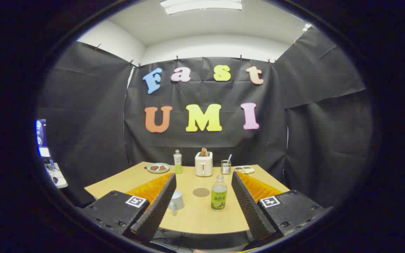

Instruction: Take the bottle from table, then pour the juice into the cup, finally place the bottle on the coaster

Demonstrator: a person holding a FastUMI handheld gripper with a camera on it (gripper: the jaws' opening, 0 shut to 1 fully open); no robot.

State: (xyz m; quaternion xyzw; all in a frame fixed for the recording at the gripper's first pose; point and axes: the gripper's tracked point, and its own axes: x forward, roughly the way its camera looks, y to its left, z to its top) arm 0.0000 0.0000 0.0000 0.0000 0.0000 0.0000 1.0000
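A clear bottle point(219, 194) with a green label and pale juice stands upright on the wooden table point(202, 218), ahead of my fingers and nearer the right one. A round brown coaster point(201, 192) lies flat just left of it. A grey cup point(176, 202) stands beside the left finger, partly hidden by it. My gripper point(204, 182) is open, held back over the table's near edge, with nothing between its fingers.
Along the table's far side stand a second bottle point(178, 162), a plate point(158, 168) with brown pieces, a white toaster point(203, 163), a wire holder point(225, 167) with a utensil and a small white tray point(244, 169). A desk with a screen point(42, 138) is off to the left.
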